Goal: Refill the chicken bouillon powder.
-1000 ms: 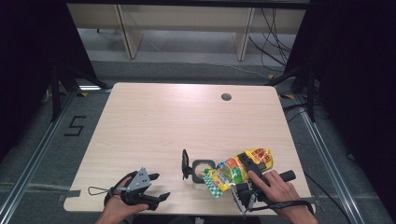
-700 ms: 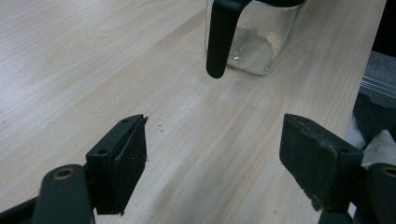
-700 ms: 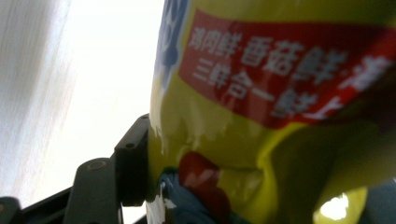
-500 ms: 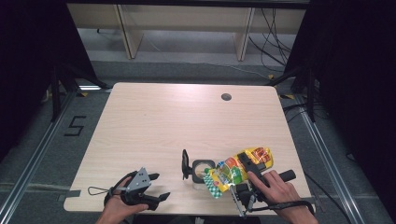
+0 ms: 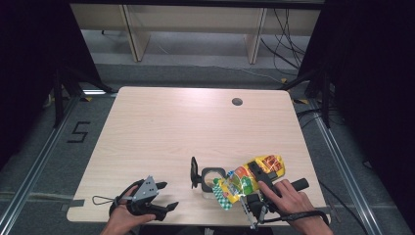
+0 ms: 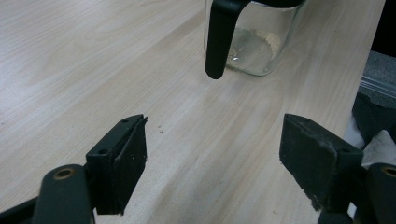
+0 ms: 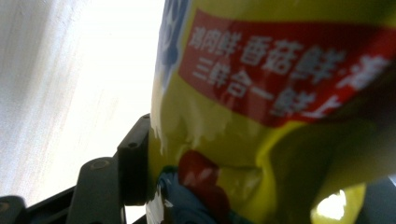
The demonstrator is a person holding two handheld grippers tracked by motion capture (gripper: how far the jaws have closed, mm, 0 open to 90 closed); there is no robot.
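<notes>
The seasoning bag (image 5: 247, 180) was yellow with a red band of white characters, orange parts and a green-white checked end. The glass jar (image 5: 211, 179) was clear with a black handle (image 6: 219, 35). The table (image 5: 195, 127) was pale wood.

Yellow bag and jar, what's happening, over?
Right tool shut on yellow bag, tipped over glass jar. Left tool open, empty. Nothing in the way.
</notes>
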